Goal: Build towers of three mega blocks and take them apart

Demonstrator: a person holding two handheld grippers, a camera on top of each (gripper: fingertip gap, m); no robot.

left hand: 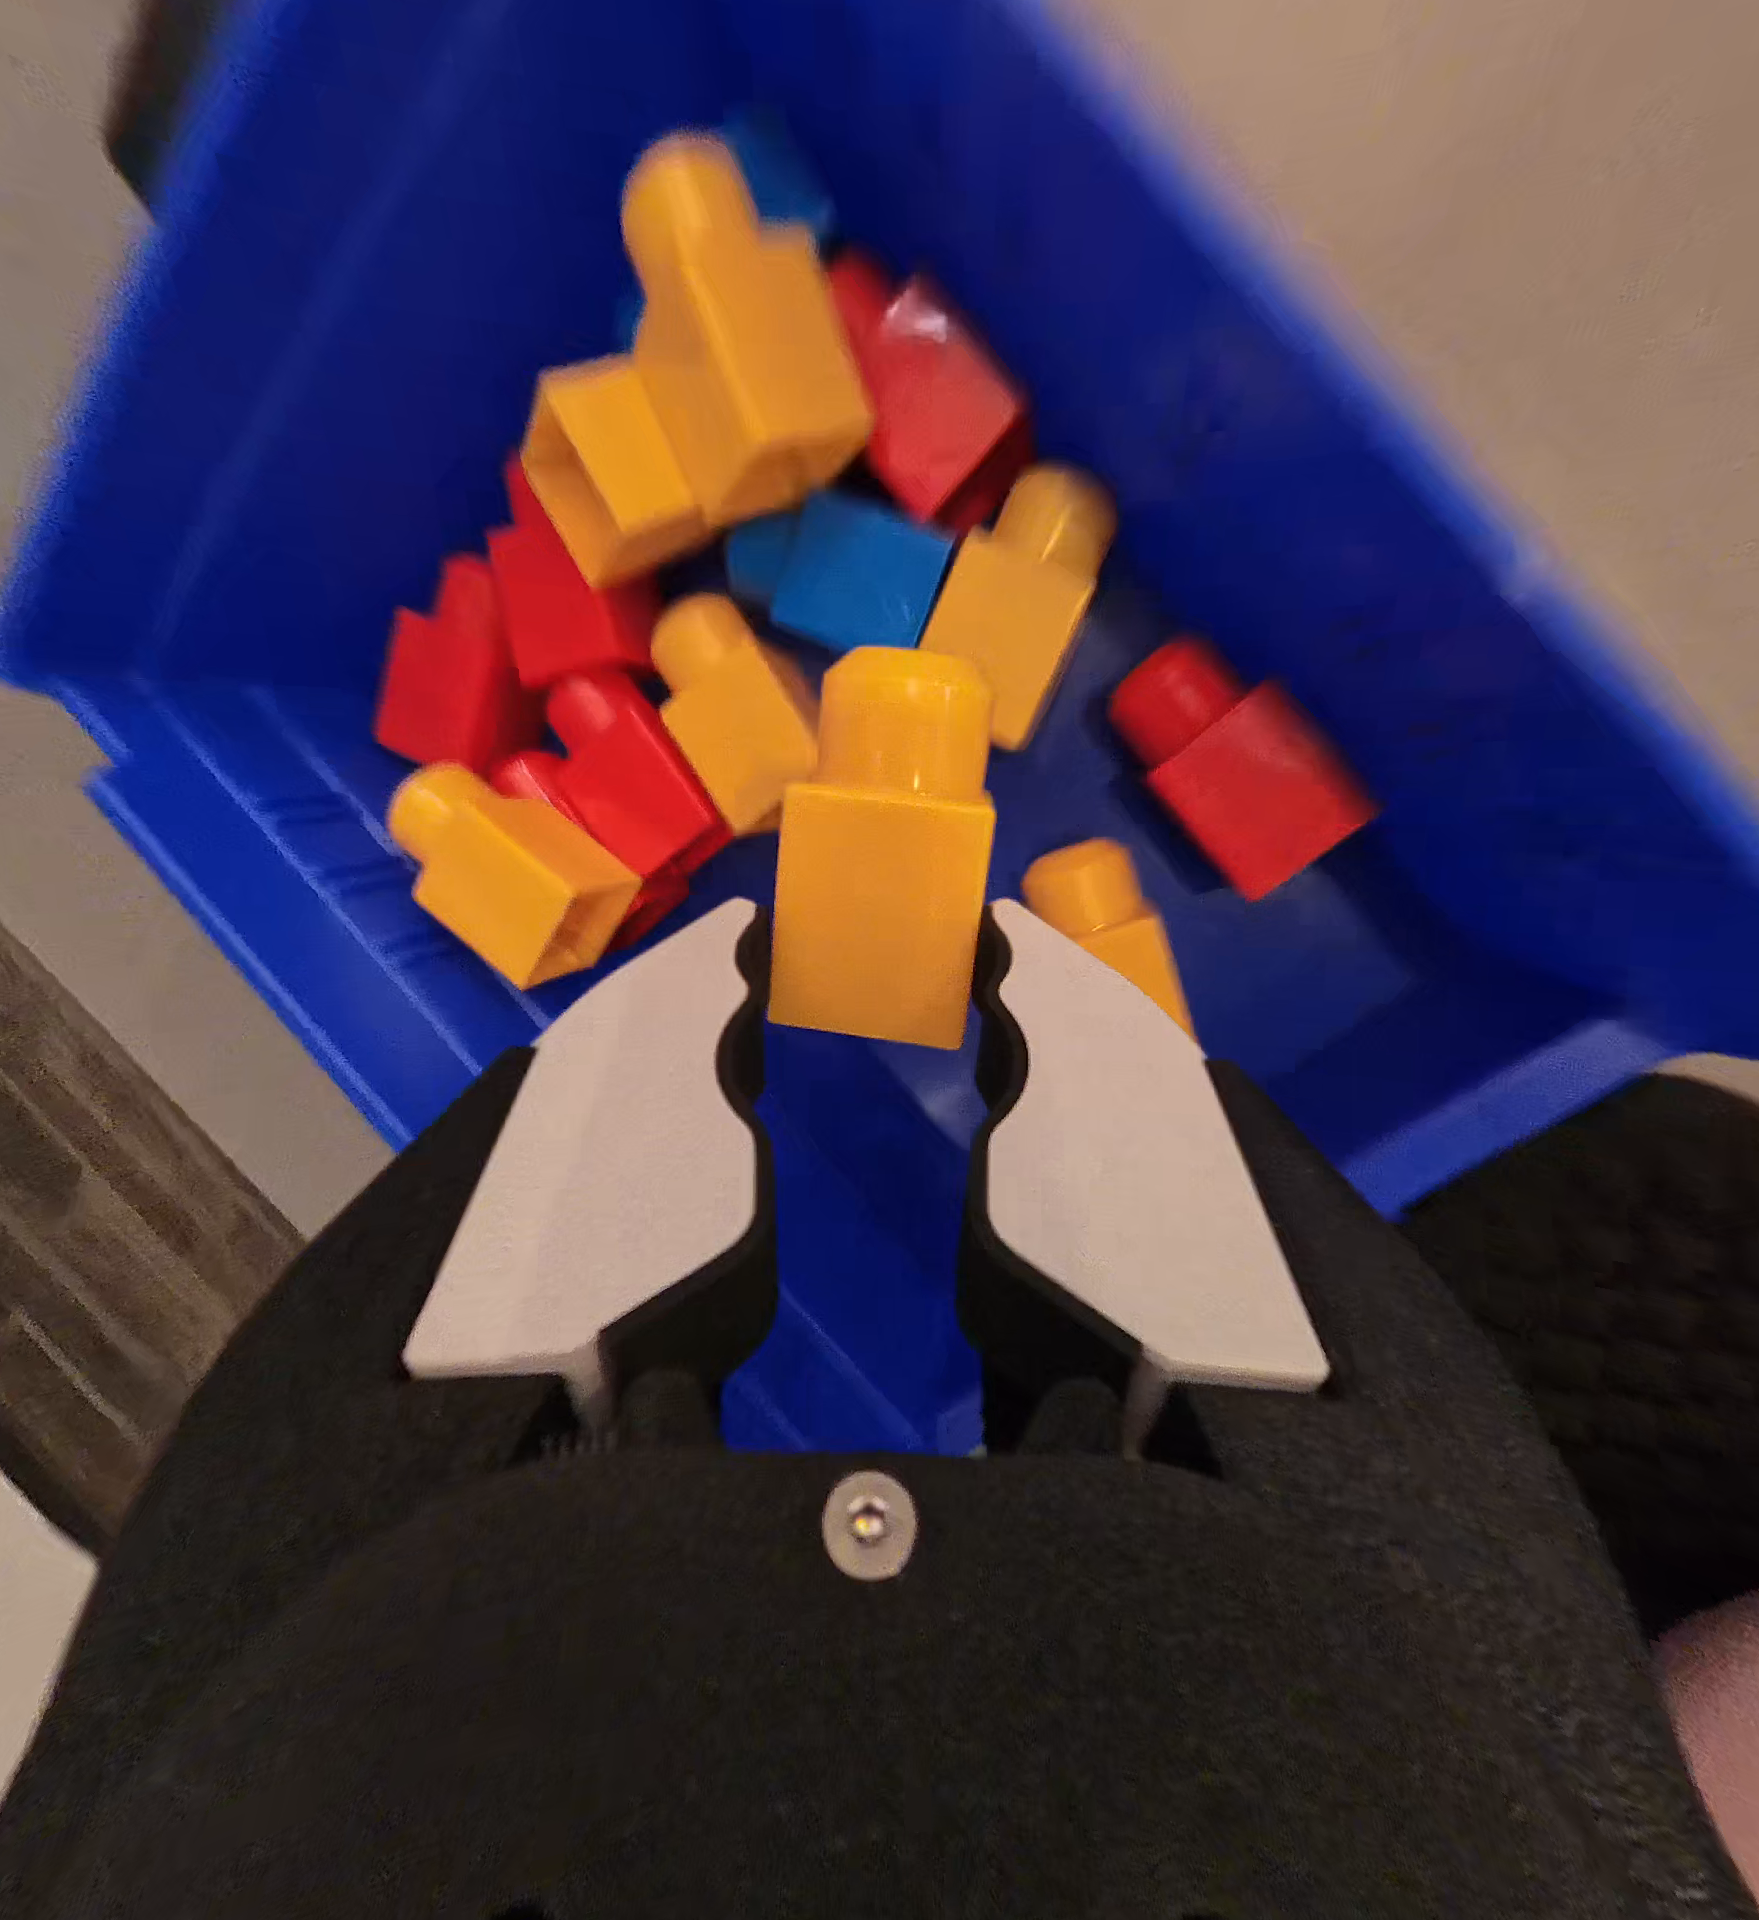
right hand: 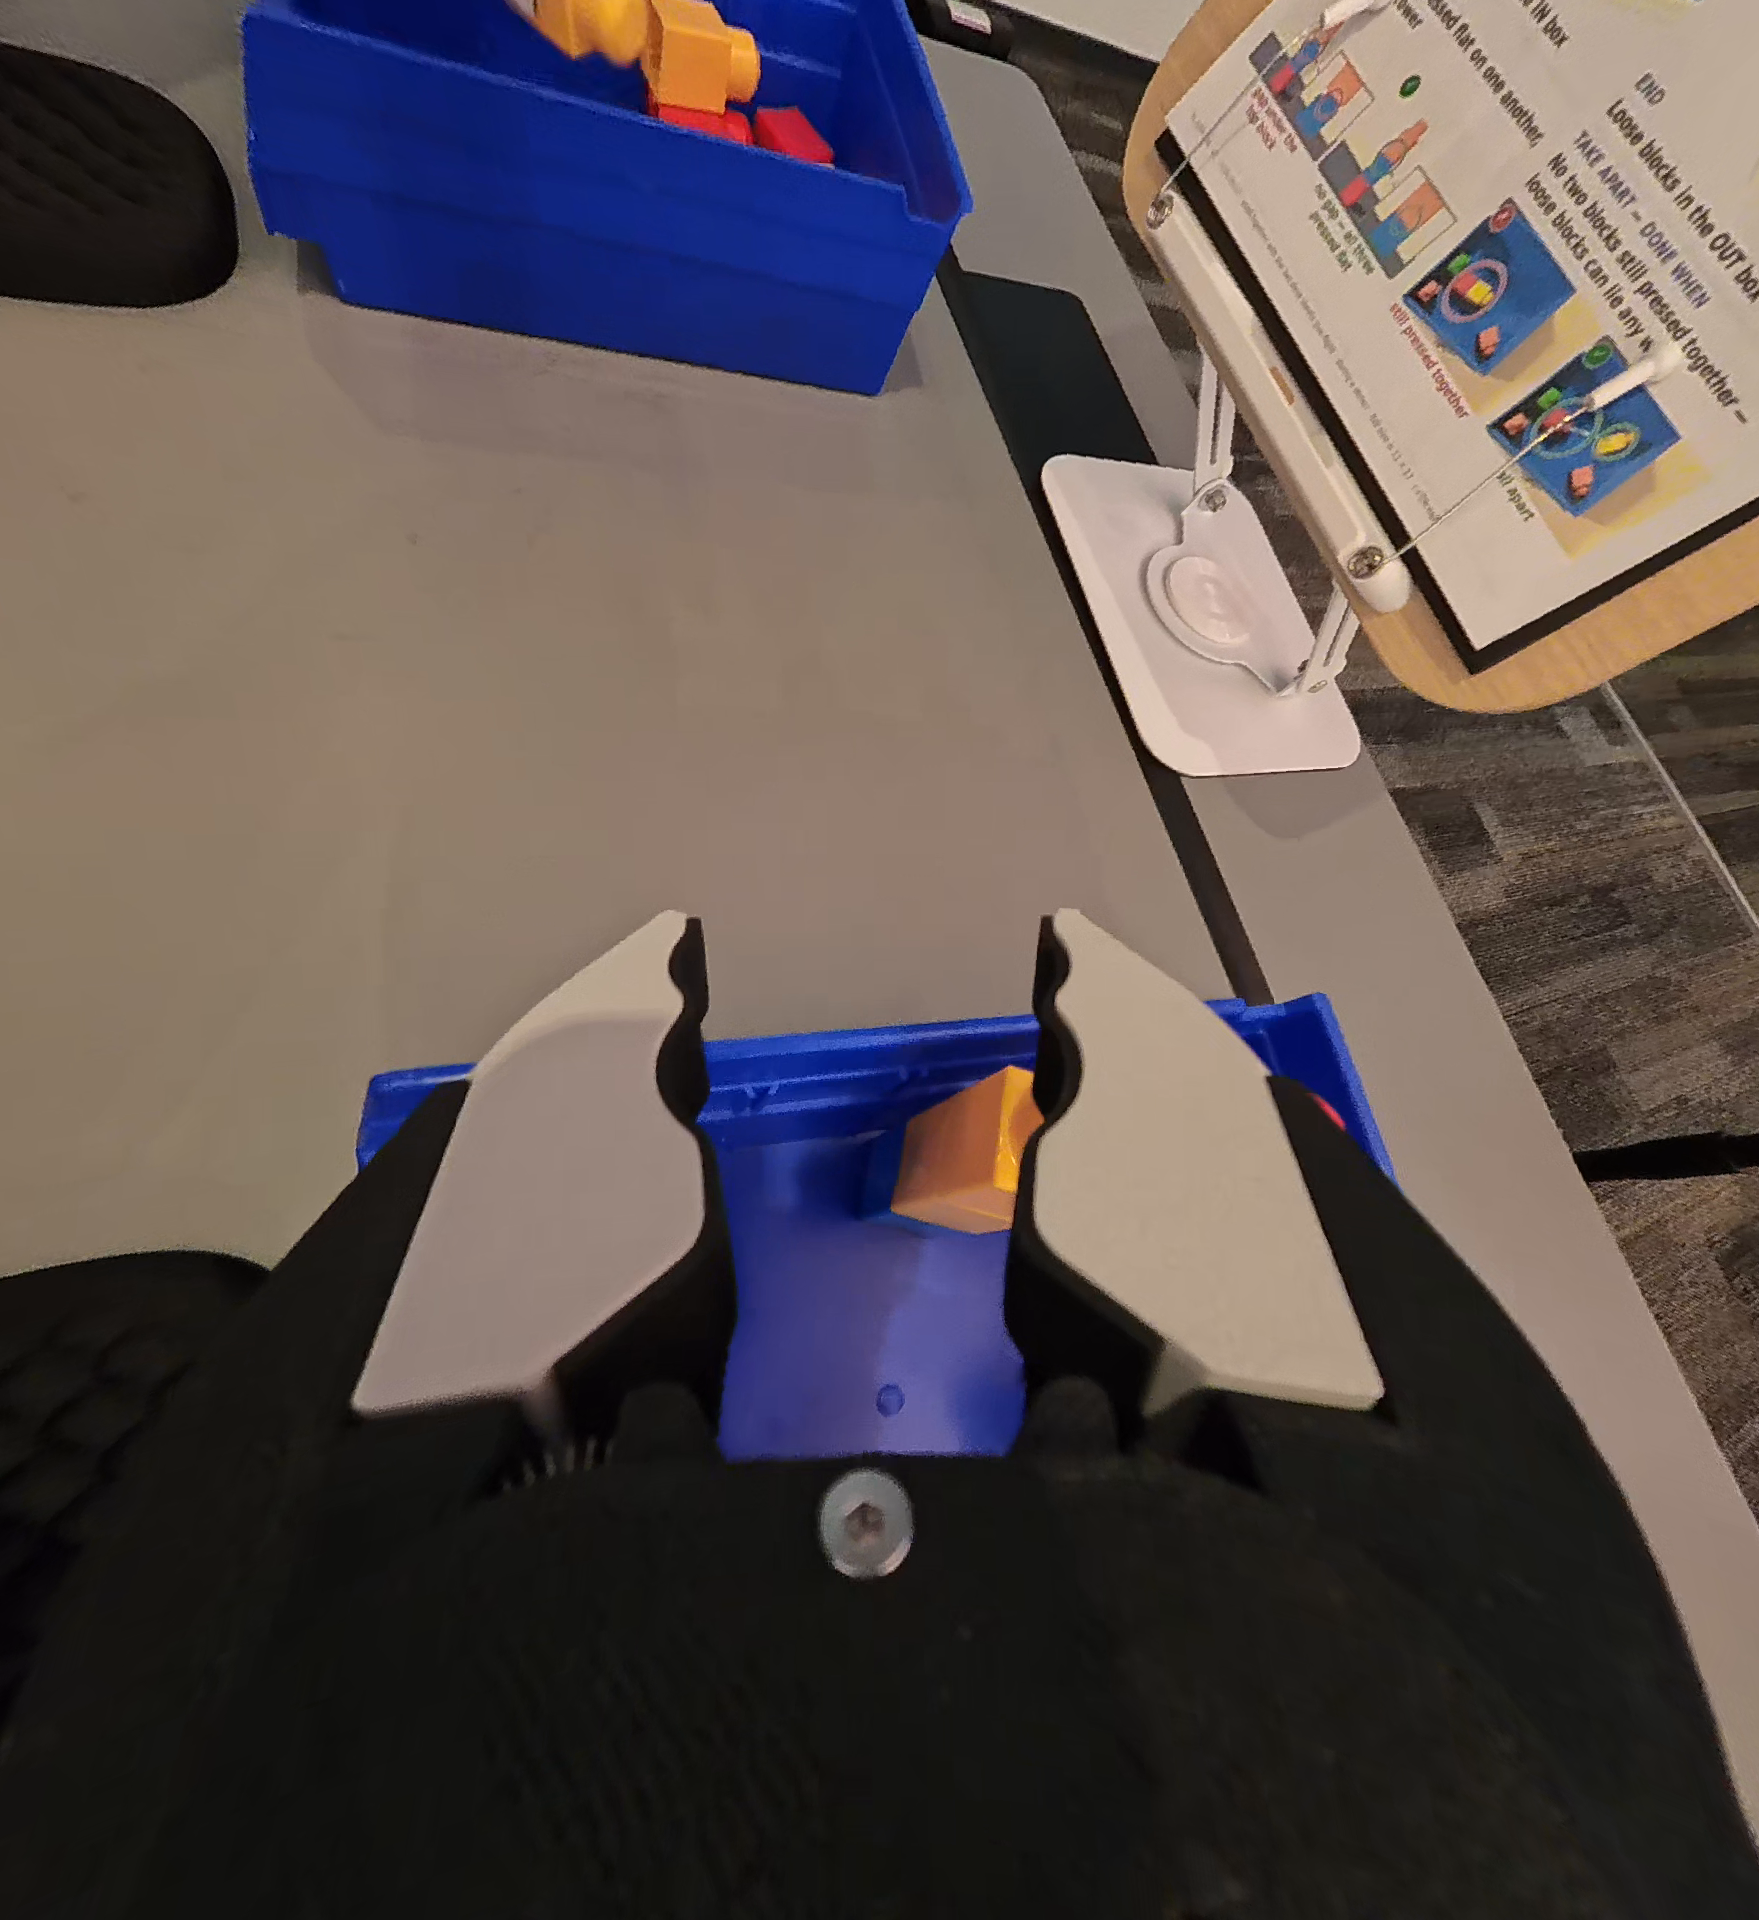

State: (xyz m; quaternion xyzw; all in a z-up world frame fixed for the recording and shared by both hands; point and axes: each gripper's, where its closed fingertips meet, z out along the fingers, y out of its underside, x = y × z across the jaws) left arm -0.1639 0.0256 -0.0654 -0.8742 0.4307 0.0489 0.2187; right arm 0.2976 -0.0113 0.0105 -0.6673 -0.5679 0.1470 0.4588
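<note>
Left gripper (left hand: 875,961): clamped on a yellow mega block (left hand: 880,894), pads against its two sides, stud pointing away, raised over the blue bin (left hand: 1477,582). Bin wall close below the fingers; bin interior open to the right of the held block.

In that bin: loose pile of yellow blocks (left hand: 740,343), red blocks (left hand: 1249,779) and a blue block (left hand: 859,571), crowded toward the left and far side.

Right gripper (right hand: 870,971): jaws wide apart, nothing between the pads, hovering over a second blue bin (right hand: 854,1049) with an orange-yellow block (right hand: 968,1164) inside.

Grey table (right hand: 542,675) bare ahead as far as the first bin; table edge to the right, white stand base (right hand: 1207,623) near it.
</note>
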